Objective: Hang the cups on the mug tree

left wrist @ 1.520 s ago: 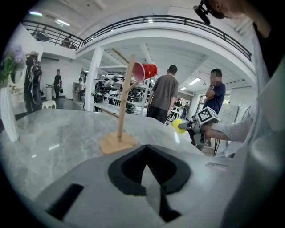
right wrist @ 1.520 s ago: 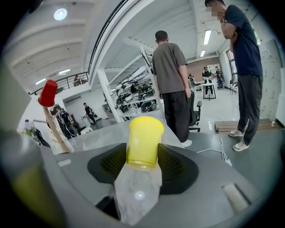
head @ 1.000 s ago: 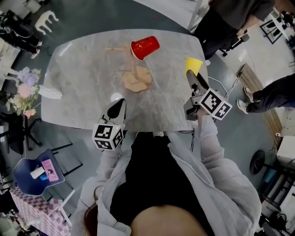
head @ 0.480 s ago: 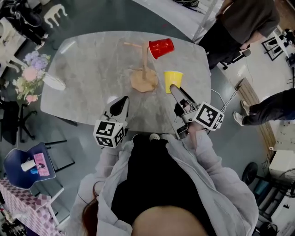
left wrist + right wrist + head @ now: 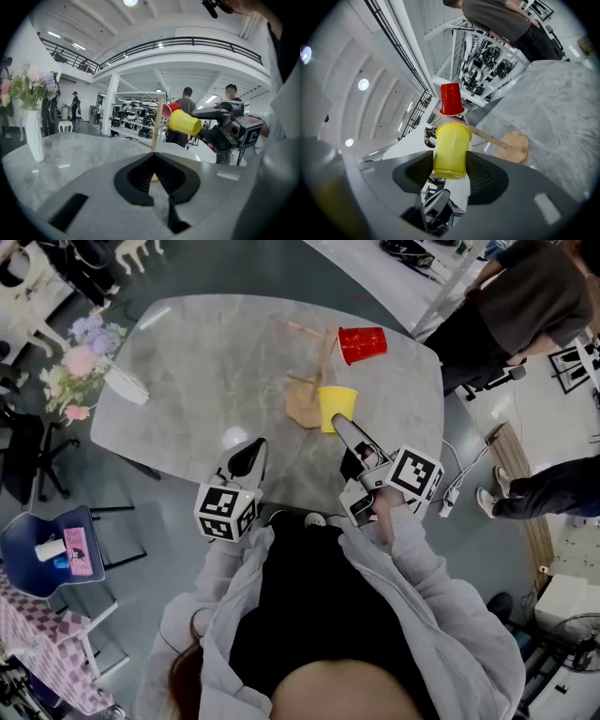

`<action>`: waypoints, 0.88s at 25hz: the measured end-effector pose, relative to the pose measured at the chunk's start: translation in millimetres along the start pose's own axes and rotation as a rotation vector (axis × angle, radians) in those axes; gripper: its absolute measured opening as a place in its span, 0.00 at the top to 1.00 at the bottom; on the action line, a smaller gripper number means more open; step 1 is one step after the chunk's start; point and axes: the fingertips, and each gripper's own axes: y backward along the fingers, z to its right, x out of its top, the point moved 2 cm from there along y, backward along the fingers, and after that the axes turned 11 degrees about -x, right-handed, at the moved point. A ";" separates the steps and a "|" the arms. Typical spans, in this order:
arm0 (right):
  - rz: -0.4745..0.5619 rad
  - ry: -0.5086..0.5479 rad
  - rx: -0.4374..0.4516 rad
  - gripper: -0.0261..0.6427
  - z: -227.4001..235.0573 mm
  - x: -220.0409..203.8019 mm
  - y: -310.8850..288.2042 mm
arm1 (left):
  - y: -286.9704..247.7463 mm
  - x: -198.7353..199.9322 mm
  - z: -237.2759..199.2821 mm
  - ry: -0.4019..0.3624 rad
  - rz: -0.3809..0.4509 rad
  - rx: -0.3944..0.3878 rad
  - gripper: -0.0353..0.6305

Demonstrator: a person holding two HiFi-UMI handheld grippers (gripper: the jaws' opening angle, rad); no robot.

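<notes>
Yellow cup (image 5: 334,401), pinched in my right gripper (image 5: 341,420), has come left beside mug tree (image 5: 298,407). Stem lies just beyond the cup's mouth, far side.

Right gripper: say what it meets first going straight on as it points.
The right gripper, shut on the yellow cup, points at the mug tree; the cup would probably meet its wooden peg below the red cup first, though depth is unclear.
</notes>
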 end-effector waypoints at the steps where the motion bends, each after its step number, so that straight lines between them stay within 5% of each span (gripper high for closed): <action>1: -0.007 -0.008 -0.003 0.62 0.4 0.2 -5.0 | 2.1 -1.1 -2.2 0.004 -0.001 0.008 0.95; 14: -0.041 -0.122 -0.047 0.62 14.2 14.9 -56.4 | 8.9 -8.6 -20.7 0.040 0.001 0.060 0.95; 22: -0.081 -0.318 -0.070 0.63 29.6 13.7 -74.7 | 10.5 -10.3 -34.2 0.044 -0.013 0.076 0.95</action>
